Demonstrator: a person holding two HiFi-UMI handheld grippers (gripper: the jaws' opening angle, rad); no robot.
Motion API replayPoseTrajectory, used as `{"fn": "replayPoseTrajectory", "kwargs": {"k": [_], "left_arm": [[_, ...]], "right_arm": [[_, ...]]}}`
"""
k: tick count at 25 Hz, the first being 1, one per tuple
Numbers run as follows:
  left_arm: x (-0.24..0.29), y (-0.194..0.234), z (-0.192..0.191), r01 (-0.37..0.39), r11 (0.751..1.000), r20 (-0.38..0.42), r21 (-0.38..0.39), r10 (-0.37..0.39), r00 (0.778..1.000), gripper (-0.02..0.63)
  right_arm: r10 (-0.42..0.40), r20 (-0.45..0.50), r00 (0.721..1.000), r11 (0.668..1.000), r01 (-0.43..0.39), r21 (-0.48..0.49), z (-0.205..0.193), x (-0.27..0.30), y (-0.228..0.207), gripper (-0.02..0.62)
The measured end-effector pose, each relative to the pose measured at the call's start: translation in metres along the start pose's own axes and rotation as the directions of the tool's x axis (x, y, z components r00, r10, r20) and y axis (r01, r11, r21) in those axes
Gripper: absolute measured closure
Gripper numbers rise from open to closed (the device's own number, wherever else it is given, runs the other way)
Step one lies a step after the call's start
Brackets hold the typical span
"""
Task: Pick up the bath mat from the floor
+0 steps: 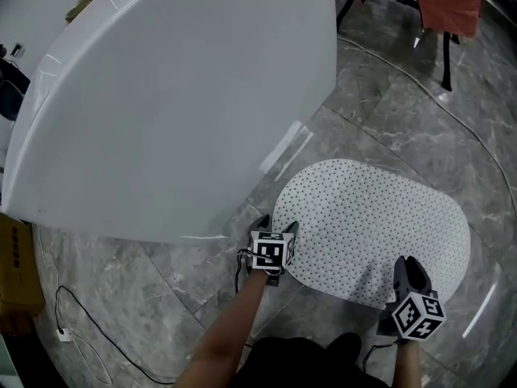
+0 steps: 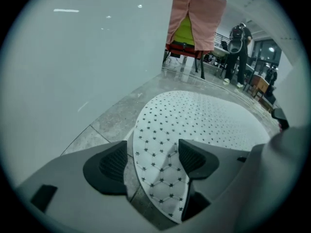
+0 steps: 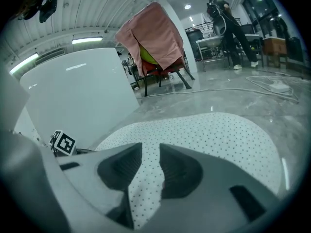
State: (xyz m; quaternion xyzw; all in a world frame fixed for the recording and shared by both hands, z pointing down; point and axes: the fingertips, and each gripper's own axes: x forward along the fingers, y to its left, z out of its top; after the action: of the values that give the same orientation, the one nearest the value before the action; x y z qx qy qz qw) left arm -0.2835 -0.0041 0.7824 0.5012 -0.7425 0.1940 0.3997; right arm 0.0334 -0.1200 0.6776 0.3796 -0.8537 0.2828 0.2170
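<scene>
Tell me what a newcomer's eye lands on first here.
The white dotted bath mat lies on the grey stone floor at the head view's lower right, beside a big white curved fixture that fills the upper left. At the mat's near edge, the left gripper stands open with the rim between its jaws. The right gripper is pinched shut on a raised fold.

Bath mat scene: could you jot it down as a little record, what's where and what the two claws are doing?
Mat: white dotted bath mat, mostly flat on grey stone floor
Left gripper: jaws wide apart, mat's lifted edge between them, not clamped
Right gripper: jaws closed on a raised fold of the mat
Beside mat: large white curved fixture
</scene>
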Motion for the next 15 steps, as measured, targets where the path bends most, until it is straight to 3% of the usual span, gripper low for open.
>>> {"fn": "replayPoseTrajectory", "kwargs": {"k": [4, 9, 15], "left_arm": [[0.0, -0.006, -0.002, -0.007, 1.0, -0.023, 0.014, 0.008, 1.0, 0.331], [-0.001, -0.015, -0.003, 0.039, 0.998, -0.064, 0.04, -0.036, 0.997, 0.355], [-0.009, -0.042, -0.001, 0.1, 0.993, -0.074, 0.069, -0.095, 0.993, 0.475]], "right_arm": [[-0.017, -0.006, 1.0, 1.0, 0.017, 0.002, -0.003, -0.006, -0.01, 0.483], [-0.033, -0.009, 0.999, 0.999, 0.033, 0.009, -0.006, -0.011, -0.019, 0.482], [-0.035, -0.012, 0.999, 0.999, 0.035, 0.02, -0.011, -0.016, -0.019, 0.483]]}}
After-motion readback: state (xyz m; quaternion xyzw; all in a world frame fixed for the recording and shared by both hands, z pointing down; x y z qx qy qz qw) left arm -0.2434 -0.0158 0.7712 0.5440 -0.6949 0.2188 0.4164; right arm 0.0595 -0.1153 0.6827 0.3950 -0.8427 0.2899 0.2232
